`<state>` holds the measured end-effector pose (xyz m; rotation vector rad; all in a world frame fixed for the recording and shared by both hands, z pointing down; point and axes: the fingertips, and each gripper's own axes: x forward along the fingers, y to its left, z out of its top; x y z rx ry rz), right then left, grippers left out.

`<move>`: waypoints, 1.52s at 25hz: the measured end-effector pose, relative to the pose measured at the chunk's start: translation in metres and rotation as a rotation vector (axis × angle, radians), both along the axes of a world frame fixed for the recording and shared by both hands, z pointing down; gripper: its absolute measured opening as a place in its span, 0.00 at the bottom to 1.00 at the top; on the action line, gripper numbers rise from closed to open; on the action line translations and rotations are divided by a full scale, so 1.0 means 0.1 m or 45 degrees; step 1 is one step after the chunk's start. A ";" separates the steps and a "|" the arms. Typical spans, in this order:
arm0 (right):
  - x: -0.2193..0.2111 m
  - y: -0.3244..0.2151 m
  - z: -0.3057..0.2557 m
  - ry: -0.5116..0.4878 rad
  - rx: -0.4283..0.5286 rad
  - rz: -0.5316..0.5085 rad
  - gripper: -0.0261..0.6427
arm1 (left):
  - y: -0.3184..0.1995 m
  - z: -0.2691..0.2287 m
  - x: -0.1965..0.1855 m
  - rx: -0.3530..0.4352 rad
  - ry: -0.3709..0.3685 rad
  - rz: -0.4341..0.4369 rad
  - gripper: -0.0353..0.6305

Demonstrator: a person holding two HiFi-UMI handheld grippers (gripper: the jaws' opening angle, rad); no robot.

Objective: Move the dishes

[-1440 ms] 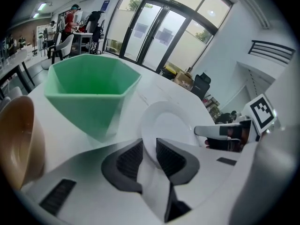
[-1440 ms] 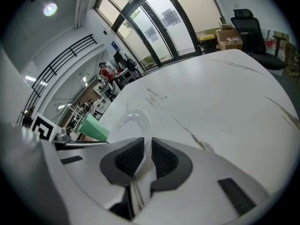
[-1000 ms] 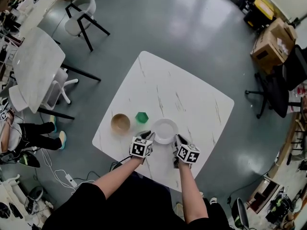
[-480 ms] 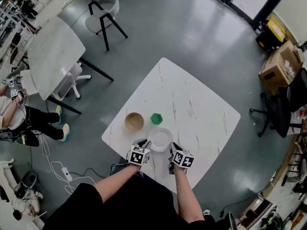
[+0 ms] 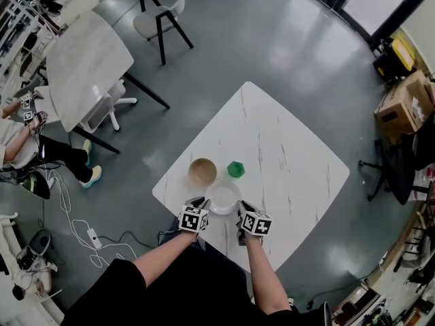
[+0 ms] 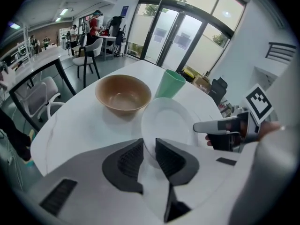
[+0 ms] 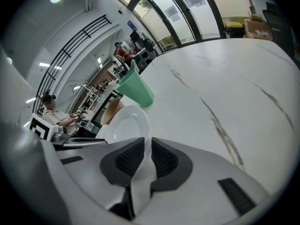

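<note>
A white plate (image 5: 223, 198) sits at the near edge of the white marbled tabletop (image 5: 292, 148), held from both sides. The left gripper (image 5: 202, 205) has its jaws closed on the plate's left rim, the dark ribbed pads pressing the thin edge with only the rim's thickness between them. The right gripper (image 5: 242, 209) does the same on the right rim, its jaws narrowed down onto the edge. In the gripper views the plate looks tilted, but whether it clears the tabletop cannot be told. Just beyond it to the far left is a tan bowl (image 5: 202, 172), close beside the plate. A green cup (image 5: 236, 169) stands upright to the right of the bowl, apart from it and a little farther than the plate.
</note>
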<state>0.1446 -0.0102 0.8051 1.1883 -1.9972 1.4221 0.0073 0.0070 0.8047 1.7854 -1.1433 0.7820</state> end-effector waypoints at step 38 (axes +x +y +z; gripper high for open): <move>-1.02 0.61 -1.69 0.223 0.478 0.358 0.06 | 0.33 -1.34 -0.58 0.360 0.434 0.539 0.08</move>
